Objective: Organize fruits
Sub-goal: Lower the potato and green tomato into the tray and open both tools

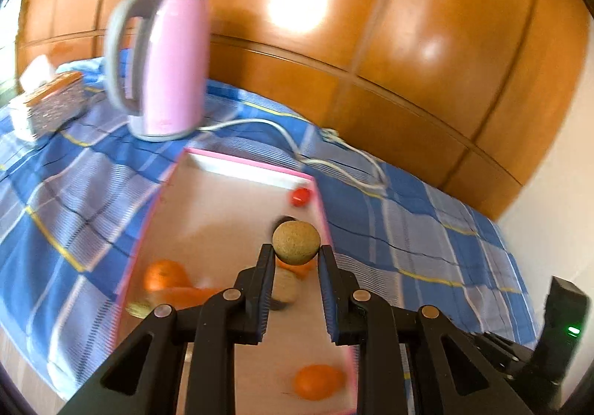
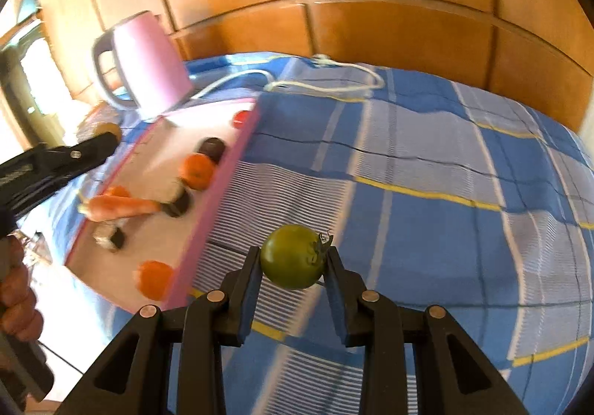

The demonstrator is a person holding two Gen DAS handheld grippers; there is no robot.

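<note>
Left gripper (image 1: 296, 252) fingers clamped on a small tan rough-skinned ball fruit (image 1: 296, 242), pinched right at the fingertips across its widest part; looks light and firm, skin gives decent friction, but it sits far out on the pads so it could pop forward if squeezed harder. Right gripper (image 2: 293, 259) is closed on a green tomato (image 2: 291, 256), stem calyx turned toward the right-hand finger; smooth, slick skin, probably firm while unripe but bruises under load, so hold across the equator, gentle pressure, avoid the stem. Below and ahead of the left gripper: pink-rimmed tray (image 1: 245, 165), the tan fruit hanging over its right side. On the tray, an orange fruit (image 1: 317, 381) lies near the right fingertip base, another orange one (image 1: 163, 275) to the left beside a carrot (image 2: 118, 207), dark rolls (image 2: 178, 205) under the jaws, a small red fruit (image 1: 300, 196) in the far right corner. From the right gripper the tray sits up and to the left, well apart from the tomato, which hangs over the blue checked cloth (image 2: 445, 155). Beyond the tray: pink kettle (image 1: 163, 62) with white cord (image 1: 334, 158), tissue box (image 1: 52, 103) far left, wood panelling (image 1: 408, 6) behind. Frames are motion-blurred, so tray contents are only roughly identified
</note>
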